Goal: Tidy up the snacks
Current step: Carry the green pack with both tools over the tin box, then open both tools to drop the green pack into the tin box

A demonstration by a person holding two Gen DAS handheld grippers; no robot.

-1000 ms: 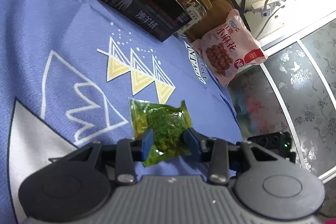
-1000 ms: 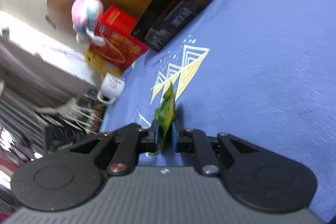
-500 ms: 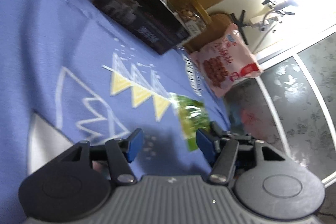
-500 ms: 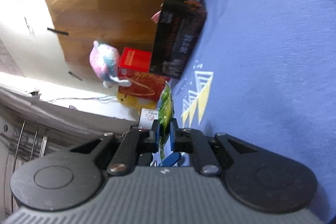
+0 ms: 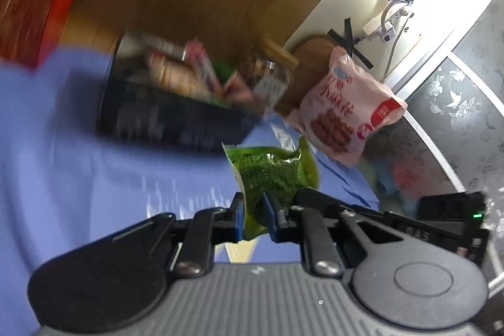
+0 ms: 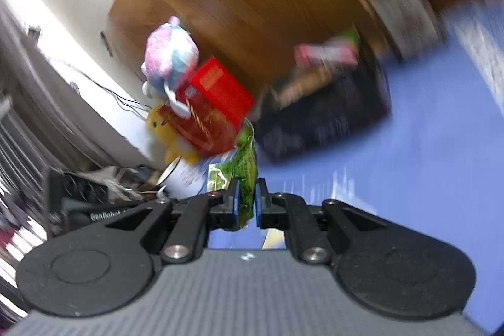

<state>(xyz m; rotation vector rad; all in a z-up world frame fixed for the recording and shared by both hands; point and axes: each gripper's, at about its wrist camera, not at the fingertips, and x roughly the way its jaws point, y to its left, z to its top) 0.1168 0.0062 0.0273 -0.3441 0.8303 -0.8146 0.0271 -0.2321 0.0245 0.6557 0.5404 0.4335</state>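
Two tongs (image 5: 254, 218) (image 6: 245, 207), possibly one green packet (image 5: 271, 175)

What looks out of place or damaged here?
Nothing looks spilled or torn. The left gripper and right gripper are each shut on a green packet. The pink snack bag leans tilted at the edge of the blue cloth; the dark box is too blurred to judge.

green see-through snack packet (image 5: 274, 172), blue cloth (image 5: 63, 162), pink bag (image 5: 346, 112) with red corner, red box (image 6: 214, 106), pink-and-blue plush (image 6: 170, 52), dark box (image 5: 176, 118), black grippers with blue pads (image 5: 271, 219).
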